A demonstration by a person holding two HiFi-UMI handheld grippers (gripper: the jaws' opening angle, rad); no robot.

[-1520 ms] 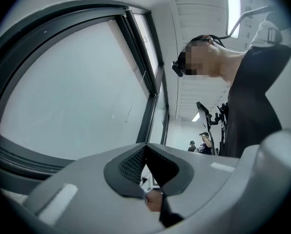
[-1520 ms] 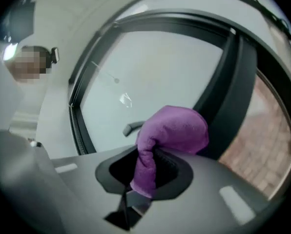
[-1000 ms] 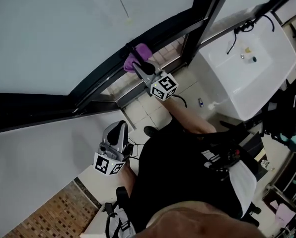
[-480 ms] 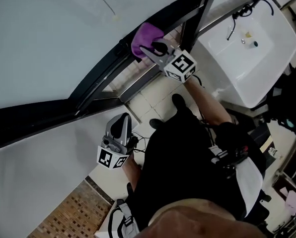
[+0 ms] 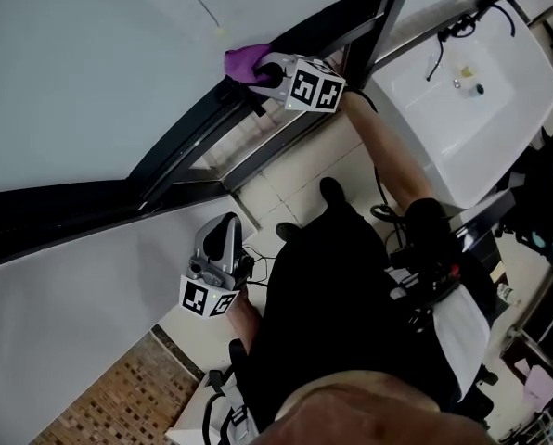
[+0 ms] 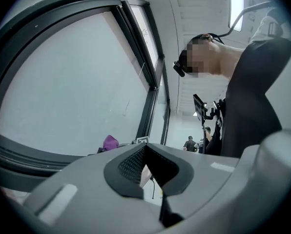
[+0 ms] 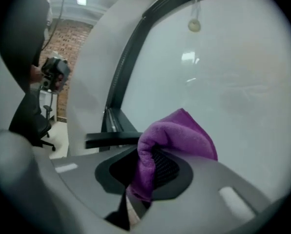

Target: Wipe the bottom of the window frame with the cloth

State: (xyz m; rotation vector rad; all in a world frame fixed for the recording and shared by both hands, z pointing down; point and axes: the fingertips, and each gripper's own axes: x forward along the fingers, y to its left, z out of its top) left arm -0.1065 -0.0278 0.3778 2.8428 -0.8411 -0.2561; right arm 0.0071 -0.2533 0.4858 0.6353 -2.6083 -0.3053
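Two grippers, one cloth, one window frame and one white sink [image 5: 476, 109] to its right.

The right gripper [image 5: 263, 70] is stretched out to the window, its jaws pinched on the purple cloth [image 5: 243, 60]. In the right gripper view the cloth [image 7: 177, 136] is bunched between the jaws of that gripper [image 7: 144, 182], and a fold stands up above them in front of the pale glass. From overhead, the cloth sits at the dark window frame [image 5: 188, 133], on its bottom rail where the glass meets it, just left of the upright post. I cannot tell how firmly it presses there.

The left gripper [image 5: 223, 241] hangs low by the person's side, well apart from the frame. Its own view shows the gripper [image 6: 153, 179] with jaws drawn together and nothing held between them.
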